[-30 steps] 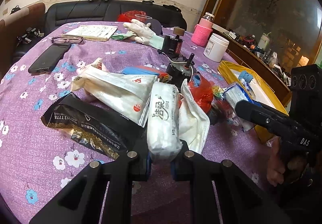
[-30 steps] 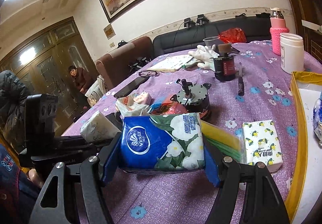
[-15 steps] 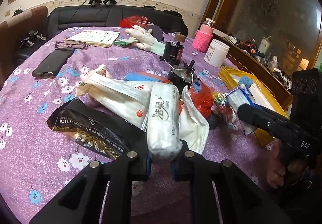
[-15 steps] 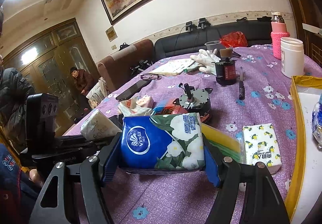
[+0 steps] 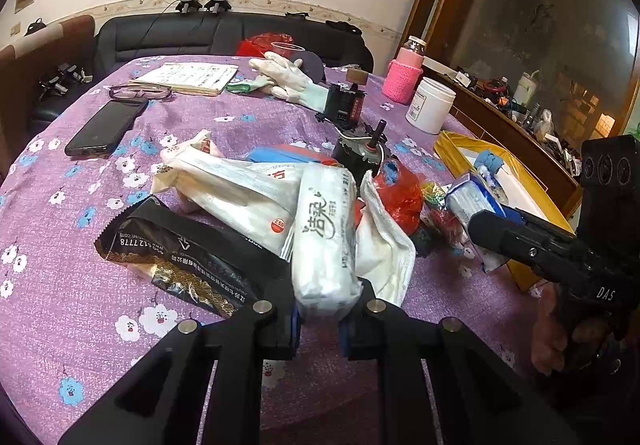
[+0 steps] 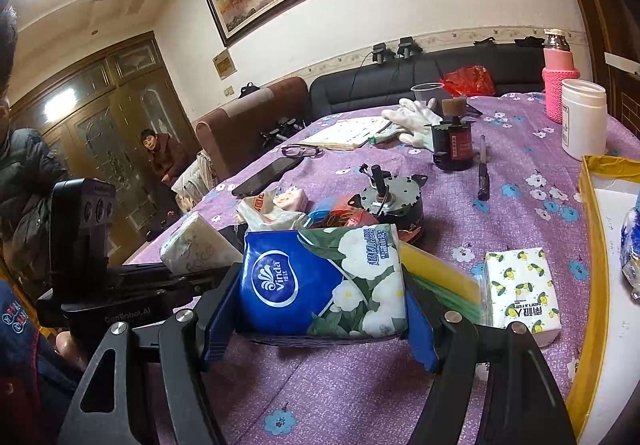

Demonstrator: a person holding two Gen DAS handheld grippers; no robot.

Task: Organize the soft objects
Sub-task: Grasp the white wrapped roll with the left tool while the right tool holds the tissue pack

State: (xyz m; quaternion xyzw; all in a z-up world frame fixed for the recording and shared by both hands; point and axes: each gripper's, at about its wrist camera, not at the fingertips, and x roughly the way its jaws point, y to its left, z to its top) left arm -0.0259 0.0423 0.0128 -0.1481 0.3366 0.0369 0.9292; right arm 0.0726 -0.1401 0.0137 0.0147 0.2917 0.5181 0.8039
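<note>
Left claw: the left gripper (image 5: 318, 319) is pinched hard on the near end of a white plastic-wrapped tissue pack with black script (image 5: 324, 237); the pack stands forward out of the jaws over the pile in mid-table.
Right claw: the right gripper (image 6: 320, 319) is closed on a wide blue soft tissue pack with white flowers and a round logo (image 6: 320, 281); both blue pads press its ends and the pack fills the gap, just above the purple flowered tablecloth (image 6: 520, 213).
Destination: a yellow-rimmed tray with a white floor (image 6: 588, 229) lies at the right edge of the table; that it is the sorting bin is a judgement, not something shown.
Risk, left grip: only the end of the white pack is squeezed, so its free length may sag or pivot and slip out if swung fast; the wrapper looks slick.
Risk, snagging: the white pack touches a black foil pouch with gold pattern (image 5: 176, 257) and a white crinkled paper-plastic packet (image 5: 236, 193); lifting could drag either along.
Risk, hard items: a round metal motor with a black shaft (image 6: 394, 201) sits just behind the blue pack; a low sweep could knock it.
Risk, crossing: both grippers are near each other; moving both to the tray could make them collide.
Loose item: a small white tissue pack printed with lemons (image 6: 520, 289) lies beside the tray, in the right gripper's likely path.
</note>
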